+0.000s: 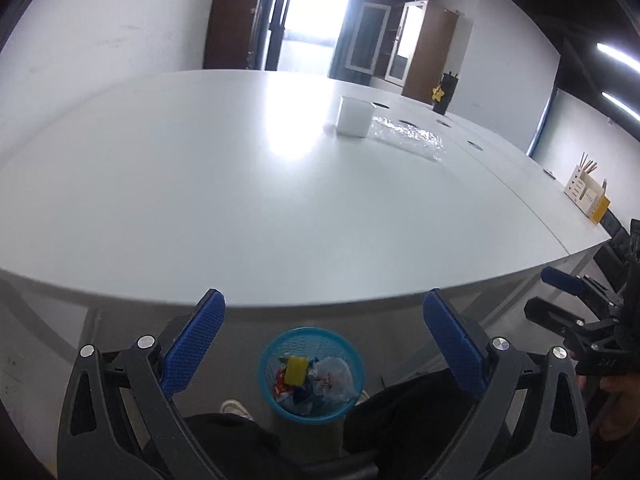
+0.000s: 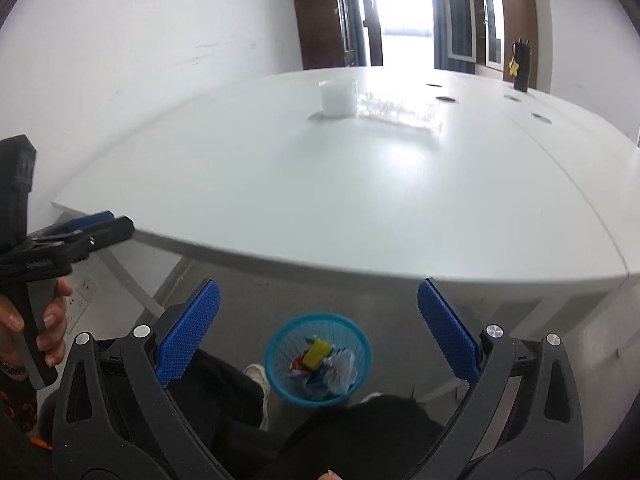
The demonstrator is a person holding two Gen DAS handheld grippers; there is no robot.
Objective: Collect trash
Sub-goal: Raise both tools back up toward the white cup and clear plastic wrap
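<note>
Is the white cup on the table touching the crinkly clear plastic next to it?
Cannot tell. In the right wrist view the white cup and the clear plastic sit side by side with edges meeting, but glare and distance hide any contact or gap.

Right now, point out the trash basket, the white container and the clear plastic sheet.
trash basket [image 1: 266, 354]: left wrist view, left rim.
white container [image 2: 338, 98]: right wrist view, front wall.
clear plastic sheet [image 2: 400, 116]: right wrist view, middle.

I log a basket [image 1: 312, 376] on the floor before the worktop [image 1: 240, 208] edge, trash [image 1: 316, 380] inside it. On the worktop's far side: a box [image 1: 353, 117], with a plastic sheet [image 1: 408, 138] just beside it on the right.
</note>
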